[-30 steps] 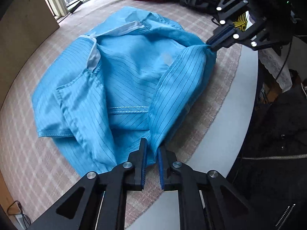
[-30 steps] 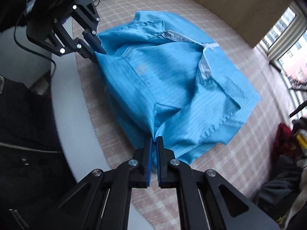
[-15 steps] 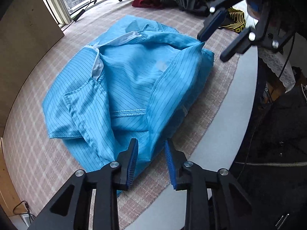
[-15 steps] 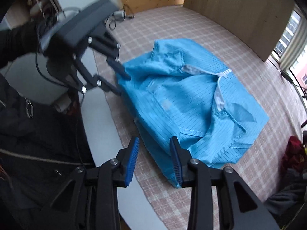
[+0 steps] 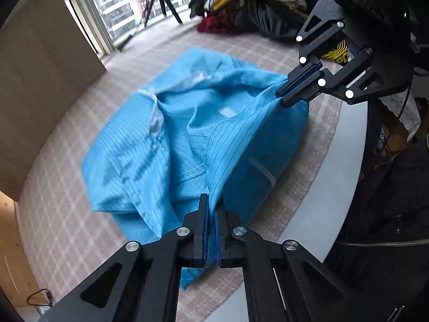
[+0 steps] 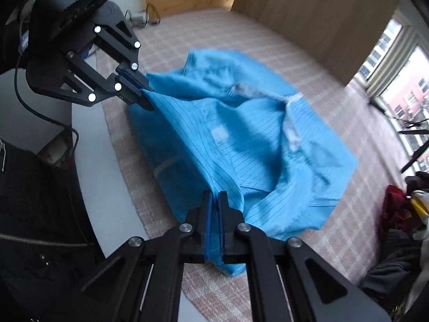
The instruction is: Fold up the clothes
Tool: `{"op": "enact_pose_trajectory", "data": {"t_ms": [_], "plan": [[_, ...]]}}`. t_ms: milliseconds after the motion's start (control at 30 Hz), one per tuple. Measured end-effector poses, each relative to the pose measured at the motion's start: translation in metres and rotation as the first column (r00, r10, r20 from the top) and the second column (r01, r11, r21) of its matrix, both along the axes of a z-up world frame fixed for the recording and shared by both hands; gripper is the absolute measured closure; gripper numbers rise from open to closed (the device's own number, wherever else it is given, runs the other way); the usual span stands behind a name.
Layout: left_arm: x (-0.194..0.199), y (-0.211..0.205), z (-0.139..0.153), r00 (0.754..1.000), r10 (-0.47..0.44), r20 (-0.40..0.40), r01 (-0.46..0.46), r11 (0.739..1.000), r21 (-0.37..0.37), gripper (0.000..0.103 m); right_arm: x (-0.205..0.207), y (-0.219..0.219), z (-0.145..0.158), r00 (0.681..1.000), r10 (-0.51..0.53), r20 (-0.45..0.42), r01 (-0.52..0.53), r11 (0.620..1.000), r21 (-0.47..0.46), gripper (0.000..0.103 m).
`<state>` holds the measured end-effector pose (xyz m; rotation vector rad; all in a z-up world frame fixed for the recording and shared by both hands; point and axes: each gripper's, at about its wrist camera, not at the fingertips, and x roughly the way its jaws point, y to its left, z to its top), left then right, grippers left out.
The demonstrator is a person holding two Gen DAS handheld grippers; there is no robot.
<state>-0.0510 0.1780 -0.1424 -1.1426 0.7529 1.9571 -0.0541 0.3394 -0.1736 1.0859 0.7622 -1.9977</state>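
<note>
A light blue pinstriped shirt (image 5: 161, 147) (image 6: 254, 134) lies crumpled on the pink checked tablecloth (image 5: 67, 201). My left gripper (image 5: 211, 201) is closing tight on one end of its near folded edge, with fabric pinched between the blue pads. My right gripper (image 6: 214, 196) is closing the same way on the other end of that edge. Each wrist view shows the other tool: the right gripper (image 5: 284, 95) and the left gripper (image 6: 146, 99) both clamp blue cloth. The edge hangs taut between them, lifted a little off the table.
The grey table rim (image 5: 335, 174) curves along the near side, beside a person's black zipped jacket (image 5: 388, 228). A heap of dark, red and yellow clothes (image 5: 254, 8) (image 6: 402, 214) lies beyond the shirt. A brown board (image 5: 40, 80) stands by the window.
Both grippers let go of the shirt's edge and opened half a second ago. Now both are closed on it again and have raised it slightly; the shirt bunches and blurs.
</note>
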Motion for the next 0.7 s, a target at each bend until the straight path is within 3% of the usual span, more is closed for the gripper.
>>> {"op": "enact_pose_trajectory", "data": {"t_ms": [133, 267, 400, 500, 600, 633, 700], "plan": [[0.003, 0.001, -0.007, 1.0, 0.003, -0.011, -0.003, 1.0, 0.015, 0.1, 0.012, -0.002, -0.007, 0.991, -0.048, -0.121, 0.051, 0.998, 0.026, 0.1], [0.002, 0.009, -0.041, 0.999, -0.019, 0.035, 0.02, 0.999, -0.035, 0.1, 0.016, -0.01, -0.04, 0.994, -0.026, -0.107, 0.038, 0.993, 0.113, 0.1], [0.0, 0.011, -0.063, 0.995, -0.022, 0.096, 0.028, 0.998, -0.057, 0.095, 0.024, -0.014, -0.062, 0.999, 0.021, -0.027, -0.017, 0.987, 0.161, 0.099], [-0.005, 0.005, -0.052, 0.991, -0.001, 0.135, 0.007, 0.999, -0.047, 0.092, 0.02, -0.008, -0.048, 0.995, 0.033, 0.09, -0.046, 0.989, 0.143, 0.098], [-0.006, -0.005, -0.027, 0.986, 0.017, 0.168, -0.014, 1.0, -0.019, 0.088, 0.015, 0.003, -0.022, 0.977, 0.033, 0.209, -0.051, 0.995, 0.082, 0.083], [-0.006, -0.009, -0.016, 0.984, 0.021, 0.176, -0.021, 1.0, 0.001, 0.085, 0.013, 0.009, -0.01, 0.969, 0.039, 0.244, -0.049, 0.998, 0.037, 0.073], [-0.007, -0.019, 0.009, 0.982, 0.028, 0.186, -0.038, 0.998, 0.05, 0.075, 0.008, 0.023, 0.016, 0.952, 0.054, 0.3, -0.031, 0.996, -0.081, 0.065]]}}
